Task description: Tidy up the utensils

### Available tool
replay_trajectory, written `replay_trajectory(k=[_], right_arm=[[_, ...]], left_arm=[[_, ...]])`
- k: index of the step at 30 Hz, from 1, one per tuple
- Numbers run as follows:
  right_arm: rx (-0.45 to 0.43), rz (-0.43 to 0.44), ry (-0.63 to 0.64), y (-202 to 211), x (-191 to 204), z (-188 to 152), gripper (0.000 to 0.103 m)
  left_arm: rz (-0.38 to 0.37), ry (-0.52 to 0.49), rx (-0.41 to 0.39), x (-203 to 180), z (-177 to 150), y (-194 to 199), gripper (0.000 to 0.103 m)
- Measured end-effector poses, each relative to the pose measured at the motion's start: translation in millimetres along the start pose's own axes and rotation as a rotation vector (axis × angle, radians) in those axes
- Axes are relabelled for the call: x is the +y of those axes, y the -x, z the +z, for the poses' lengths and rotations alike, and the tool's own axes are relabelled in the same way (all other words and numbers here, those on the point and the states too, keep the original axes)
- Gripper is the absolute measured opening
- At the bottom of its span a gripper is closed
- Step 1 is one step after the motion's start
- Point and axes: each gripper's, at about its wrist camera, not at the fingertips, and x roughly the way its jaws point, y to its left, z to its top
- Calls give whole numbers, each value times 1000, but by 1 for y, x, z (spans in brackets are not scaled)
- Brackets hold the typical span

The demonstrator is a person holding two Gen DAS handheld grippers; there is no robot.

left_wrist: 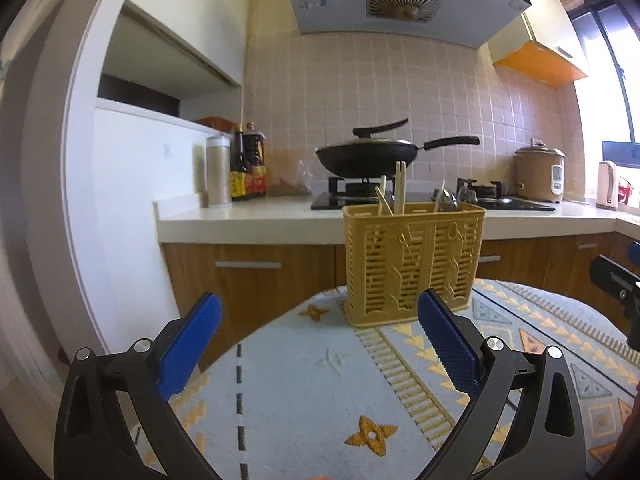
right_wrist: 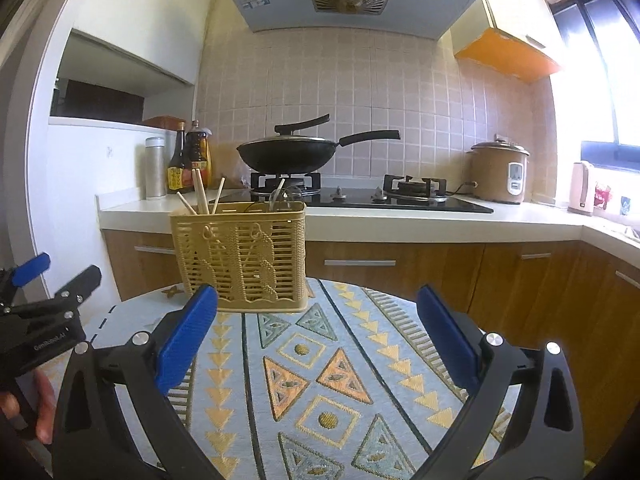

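I have both grippers low over the table [right_wrist: 340, 380], which is covered in a patterned blue and yellow cloth, and neither carries anything: the left gripper [left_wrist: 320, 344] stands spread wide with bare cloth between its blue pads, and the right gripper [right_wrist: 318, 340] is spread just as wide and just as empty. The utensil basket [left_wrist: 414, 264] stands upright at the far edge of the table, ahead of the left gripper and off to the left of the right one. In it I see wooden chopsticks [left_wrist: 398, 190] leaning in the left compartment and metal spoons [left_wrist: 446, 200] in the right one; no loose utensil lies on the cloth that I can see. I judge the basket to be thin slotted plastic, light and a little springy, so it could tip or slide if nudged near its rim; a hold across a side wall, low down, seems safest. The chopsticks look stiff, light and narrow, best pinched across the shaft near the upper end, though they may roll between flat pads. The spoons look hard and smooth, likely slippery, so I would take them at the handle. As for writing, the side of the left gripper in the right view carries a small white brand mark that seems to read "GenRobot.AI". The sauce bottles [right_wrist: 188, 160] on the kitchen counter have red and yellow labels too small to read.
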Motion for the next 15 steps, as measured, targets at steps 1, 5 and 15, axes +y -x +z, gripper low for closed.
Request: replay_trajectory(k=[1, 5, 15], right_arm=[[2, -1, 0, 1, -1, 0, 95], [10, -8, 6, 2, -3, -2, 95], [13, -29, 29, 2, 0, -4, 95]], left_arm=[[-1, -1, 2, 0, -1, -1, 95], [-10, -2, 13, 1, -2, -3, 95], [-33, -4, 47, -1, -6, -9, 95]])
